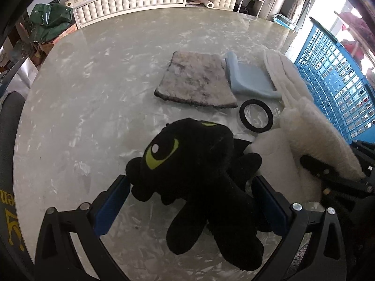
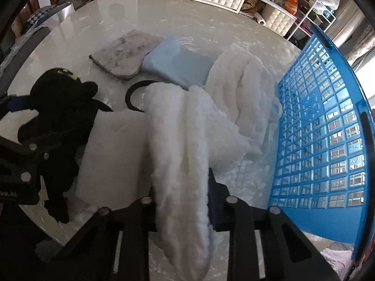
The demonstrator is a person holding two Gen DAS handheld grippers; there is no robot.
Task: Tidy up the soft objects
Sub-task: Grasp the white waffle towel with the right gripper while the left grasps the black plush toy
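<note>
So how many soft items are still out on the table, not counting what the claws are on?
3: a grey mat at centre, a blue foam piece beside it, a white ribbed blanket by the basket. More may hide underneath.

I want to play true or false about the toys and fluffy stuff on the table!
1. The black plush toy has green eyes. True.
2. The basket is red. False: it is blue.
3. The right hand-held gripper is shut on a white fluffy cloth. True.
4. The black ring hangs on the basket. False: it lies on the table.
5. The light blue pad lies between the grey mat and white bundle. True.
</note>
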